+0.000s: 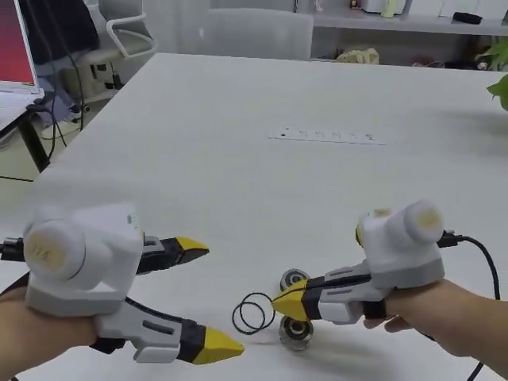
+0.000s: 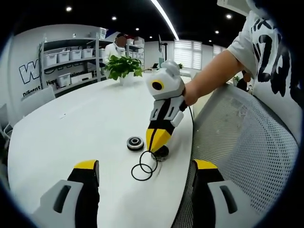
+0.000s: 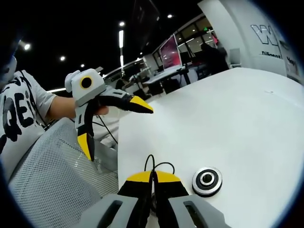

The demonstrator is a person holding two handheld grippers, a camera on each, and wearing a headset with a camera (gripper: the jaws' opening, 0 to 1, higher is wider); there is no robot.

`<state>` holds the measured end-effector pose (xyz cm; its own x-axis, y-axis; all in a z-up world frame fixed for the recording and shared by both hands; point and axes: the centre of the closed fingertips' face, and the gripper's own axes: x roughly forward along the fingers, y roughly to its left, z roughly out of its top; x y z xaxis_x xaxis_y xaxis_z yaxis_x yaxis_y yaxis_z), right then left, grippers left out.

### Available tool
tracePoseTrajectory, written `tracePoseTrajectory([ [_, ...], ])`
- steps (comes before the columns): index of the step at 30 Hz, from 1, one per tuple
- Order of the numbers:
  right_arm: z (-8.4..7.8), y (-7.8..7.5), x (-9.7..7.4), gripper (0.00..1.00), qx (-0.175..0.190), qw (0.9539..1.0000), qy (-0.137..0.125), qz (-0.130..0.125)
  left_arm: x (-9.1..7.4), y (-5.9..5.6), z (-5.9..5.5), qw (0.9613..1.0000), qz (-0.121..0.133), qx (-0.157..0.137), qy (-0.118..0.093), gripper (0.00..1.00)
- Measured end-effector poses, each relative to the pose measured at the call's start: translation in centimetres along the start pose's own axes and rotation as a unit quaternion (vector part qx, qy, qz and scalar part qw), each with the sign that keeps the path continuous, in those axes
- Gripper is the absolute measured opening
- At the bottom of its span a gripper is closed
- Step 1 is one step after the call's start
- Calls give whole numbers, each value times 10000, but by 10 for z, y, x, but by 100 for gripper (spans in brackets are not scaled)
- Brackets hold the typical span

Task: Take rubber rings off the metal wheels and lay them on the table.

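Two thin black rubber rings (image 1: 253, 314) lie overlapped on the white table (image 1: 262, 182), one edge pinched in my right gripper (image 1: 278, 302), which is shut. One metal wheel (image 1: 294, 279) sits just behind its jaws, and another metal wheel (image 1: 295, 333) sits just in front of and below them. In the right gripper view, the rings (image 3: 159, 166) loop out from the shut right gripper (image 3: 152, 175), with a wheel (image 3: 207, 181) to the right. My left gripper (image 1: 211, 295) is open, left of the rings and holding nothing. The left gripper view shows the rings (image 2: 144, 169) beneath the right gripper (image 2: 153, 146).
The work is close to the table's near edge. A mesh chair back (image 2: 237, 142) stands beside that edge. A strip of small marks (image 1: 325, 136) lies mid-table. Office chairs (image 1: 254, 32) and a potted plant (image 1: 498, 75) stand at the far side.
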<state>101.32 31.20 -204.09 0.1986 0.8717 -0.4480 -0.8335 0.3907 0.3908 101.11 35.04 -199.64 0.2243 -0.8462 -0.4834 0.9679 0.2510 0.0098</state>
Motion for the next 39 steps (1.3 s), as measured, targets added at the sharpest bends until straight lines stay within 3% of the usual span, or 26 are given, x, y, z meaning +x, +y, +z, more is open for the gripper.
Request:
tracePoseTrajectory([
  [15, -7, -10, 18, 0, 219, 9994, 107, -231, -7, 2, -5, 9999, 57, -103, -2, 79],
  [24, -15, -22, 20, 0, 341, 9975, 225, -571, -10, 4, -7, 9998, 115, -153, 14, 78],
  [31, -16, -24, 20, 3, 283, 9972, 239, -654, -9, 3, -10, 9997, 94, -206, 47, 78],
  [39, -12, -21, 18, 6, 315, 9978, 147, -572, -8, 3, -10, 9996, 91, -253, 56, 77],
])
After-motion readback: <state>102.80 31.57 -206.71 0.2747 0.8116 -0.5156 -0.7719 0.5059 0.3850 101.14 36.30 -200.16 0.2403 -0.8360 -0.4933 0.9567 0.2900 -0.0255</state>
